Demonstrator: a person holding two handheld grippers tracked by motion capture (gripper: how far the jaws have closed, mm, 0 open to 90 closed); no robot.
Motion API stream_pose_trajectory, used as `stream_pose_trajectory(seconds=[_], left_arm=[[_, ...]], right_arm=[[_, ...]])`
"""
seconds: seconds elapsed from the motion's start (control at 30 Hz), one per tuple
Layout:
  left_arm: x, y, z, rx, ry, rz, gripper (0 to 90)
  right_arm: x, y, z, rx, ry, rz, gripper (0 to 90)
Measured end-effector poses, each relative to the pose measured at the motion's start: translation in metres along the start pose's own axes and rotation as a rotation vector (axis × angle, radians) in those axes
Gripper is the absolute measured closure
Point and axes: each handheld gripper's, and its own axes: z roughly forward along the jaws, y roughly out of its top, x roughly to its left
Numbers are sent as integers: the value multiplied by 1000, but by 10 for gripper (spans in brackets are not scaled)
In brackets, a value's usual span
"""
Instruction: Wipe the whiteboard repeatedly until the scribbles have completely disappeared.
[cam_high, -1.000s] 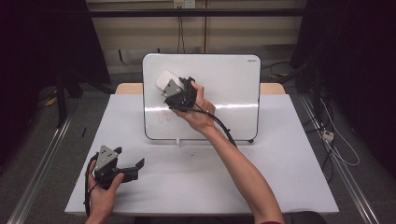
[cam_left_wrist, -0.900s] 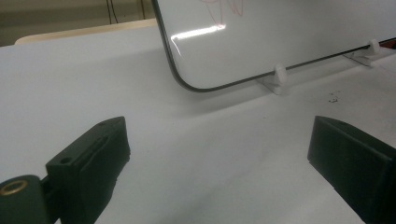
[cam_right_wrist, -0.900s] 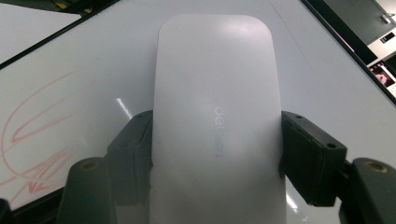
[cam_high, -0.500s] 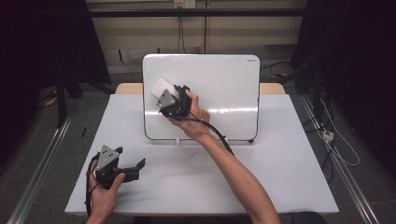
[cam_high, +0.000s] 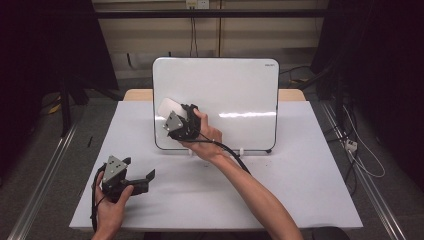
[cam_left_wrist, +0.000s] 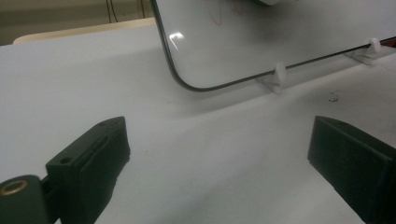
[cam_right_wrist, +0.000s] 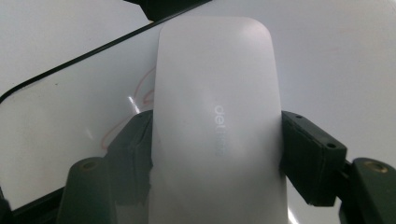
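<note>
Pressing flat against the lower left of the upright whiteboard (cam_high: 235, 95), the white eraser (cam_right_wrist: 217, 126) sits clamped between the jaws of the right gripper (cam_high: 176, 116), its long axis running straight out from the claw and up toward the board's left edge. Faint red marker strokes (cam_right_wrist: 142, 100) show just to the eraser's left in the right gripper view, partly tucked behind it, so the next wipe looks to me like a sideways pass that way. The board stands on small white feet (cam_left_wrist: 279, 74) on the table (cam_high: 310, 185). The left gripper (cam_high: 131, 176) rests low on the table, well apart from the board, jaws spread wide and holding nothing.
</note>
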Motion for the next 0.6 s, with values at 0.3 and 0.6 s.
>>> stream_pose_trajectory(seconds=[0.3,0.6], left_arm=[[-2,1,1,-1,-9,6,53],[-3,2,1,-4,-15,13,53]], right_arm=[[-32,8,5,10,-45,51,316],[-59,19,11,23,-95,70,317]])
